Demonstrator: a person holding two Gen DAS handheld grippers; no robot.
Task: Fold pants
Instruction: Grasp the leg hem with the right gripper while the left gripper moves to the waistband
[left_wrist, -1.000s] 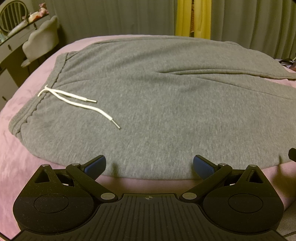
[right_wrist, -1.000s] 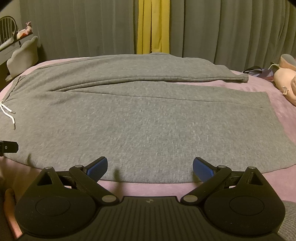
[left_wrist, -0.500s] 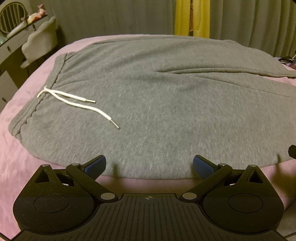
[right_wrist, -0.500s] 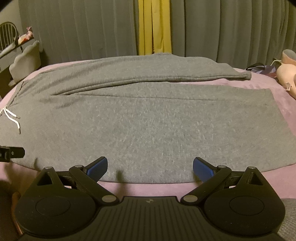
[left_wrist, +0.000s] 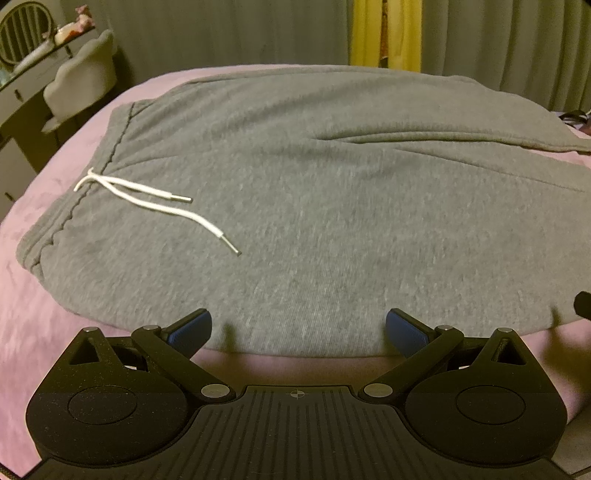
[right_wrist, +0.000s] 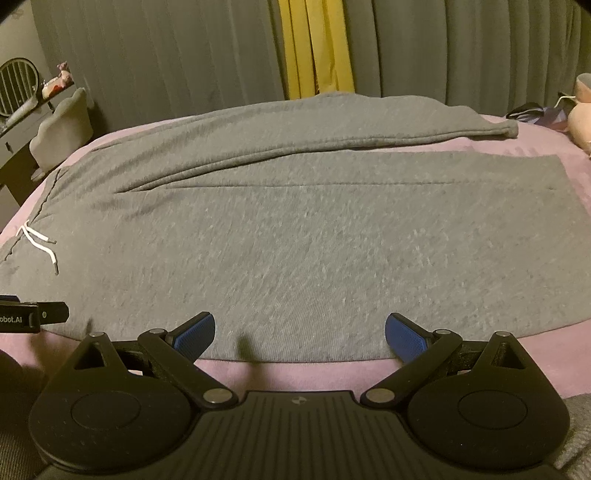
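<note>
Left wrist view
- Garment: the grey fleece sweatpants lie spread flat on the pink-mauve bed cover, ahead of the fingers, waistband out to the left.
- Drawstring: the white cord with metal tips rests on the cloth, ahead and to the left of the left finger.
- Left gripper: blue-padded fingers spread wide, holding nothing; the near hem of the pants runs between and just ahead of the pads.
- Edge of frame: a black tip of the right gripper shows beyond the right finger.

Right wrist view
- Garment: the near leg fills the space ahead of the fingers; the far leg lies beyond it, its cuff off to the right, with a strip of bed cover between the two cuffs.
- Right gripper: fingers wide apart, empty, straddling the near edge of the leg.
- Backdrop: grey pleated curtains with a yellow strip hang well beyond.

Step in hand
- Stage: approach to the near edge; by my reading no fold is yet made.
- Next move: likely both grippers lower onto the near hem, close on it, then carry it over onto the far leg, kept level so the cloth does not bunch.
</note>
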